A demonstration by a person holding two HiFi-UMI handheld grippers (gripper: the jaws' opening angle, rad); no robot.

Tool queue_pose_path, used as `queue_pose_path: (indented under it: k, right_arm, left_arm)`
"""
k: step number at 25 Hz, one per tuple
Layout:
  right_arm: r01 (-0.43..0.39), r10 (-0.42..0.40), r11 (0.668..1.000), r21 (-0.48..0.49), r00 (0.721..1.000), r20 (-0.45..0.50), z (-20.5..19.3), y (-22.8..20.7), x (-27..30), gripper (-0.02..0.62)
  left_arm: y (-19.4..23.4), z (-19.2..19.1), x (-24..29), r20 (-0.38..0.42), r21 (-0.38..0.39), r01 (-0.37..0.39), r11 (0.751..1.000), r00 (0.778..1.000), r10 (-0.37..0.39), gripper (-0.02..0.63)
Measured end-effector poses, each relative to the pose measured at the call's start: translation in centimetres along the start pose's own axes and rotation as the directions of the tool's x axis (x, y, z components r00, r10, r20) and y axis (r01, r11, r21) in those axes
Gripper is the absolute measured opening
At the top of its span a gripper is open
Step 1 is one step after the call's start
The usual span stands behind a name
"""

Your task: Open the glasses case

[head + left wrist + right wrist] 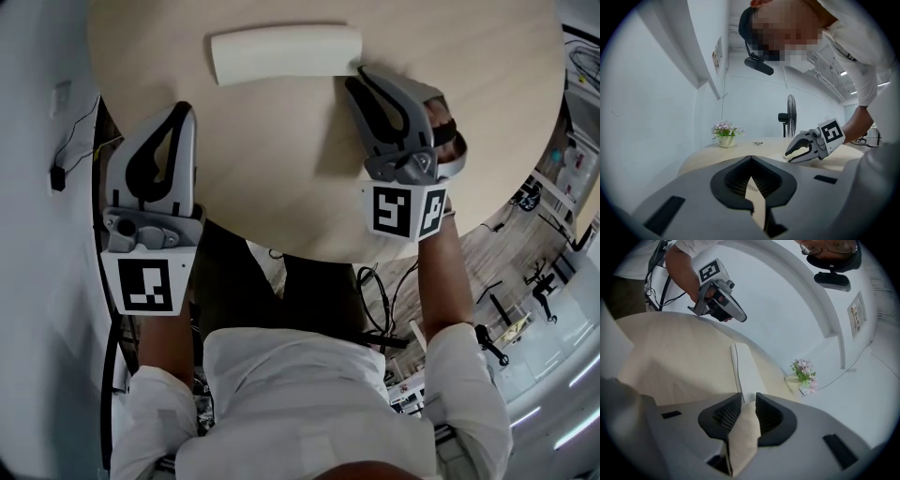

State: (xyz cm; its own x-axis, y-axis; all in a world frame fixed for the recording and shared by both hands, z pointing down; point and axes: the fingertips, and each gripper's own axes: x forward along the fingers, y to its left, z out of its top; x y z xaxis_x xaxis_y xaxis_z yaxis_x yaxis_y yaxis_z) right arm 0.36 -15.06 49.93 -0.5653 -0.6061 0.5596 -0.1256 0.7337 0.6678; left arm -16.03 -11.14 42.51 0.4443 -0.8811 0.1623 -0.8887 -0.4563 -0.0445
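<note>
A closed white glasses case (281, 52) lies lengthwise at the far side of the round wooden table (272, 178). My right gripper (358, 77) is at the case's right end, its jaws a little apart with nothing between them. In the right gripper view the case (746, 369) stretches away just beyond the right gripper (748, 397) tips. My left gripper (183, 111) hovers at the table's left edge, well away from the case, fingertips together and empty. The left gripper view shows the left gripper (750, 159) shut and the right gripper (788, 156) across the table.
A small pot of pink flowers (725, 136) stands at the table's far rim, also seen as the flower pot (804, 373). A standing fan (790, 115) is behind the table. A white wall runs along the left. Cables (380, 291) lie on the floor under the table.
</note>
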Motion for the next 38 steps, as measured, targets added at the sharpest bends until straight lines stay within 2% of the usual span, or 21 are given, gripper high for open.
queue_pose_path:
  k: [5,17,26,38]
  right_arm:
    - [0.003,-0.004,0.999,-0.035,1.000,-0.009,-0.2,-0.1,0.5,0.099]
    - [0.018,-0.019,0.998,-0.061,1.000,-0.019,0.1,0.6,0.7,0.064]
    - [-0.014,0.014,0.998,-0.064,1.000,-0.006,0.4,0.5,1.0,0.055]
    - [-0.023,0.025,0.999,-0.026,0.998,0.050,1.7,-2.9,0.5,0.037]
  left_arm:
    - [-0.9,-0.2,0.3,0.001,0.044,0.022,0.999,1.000,-0.022,0.012]
    - [-1.0,-0.2,-0.2,0.026,0.026,0.039,0.999,0.999,-0.040,0.012]
    - [-1.0,-0.6,0.0,0.031,0.027,0.050,0.998,0.998,-0.051,0.012]
    - [-0.5,-0.3,-0.1,0.032,0.030,0.041,0.999,0.999,-0.042,0.012]
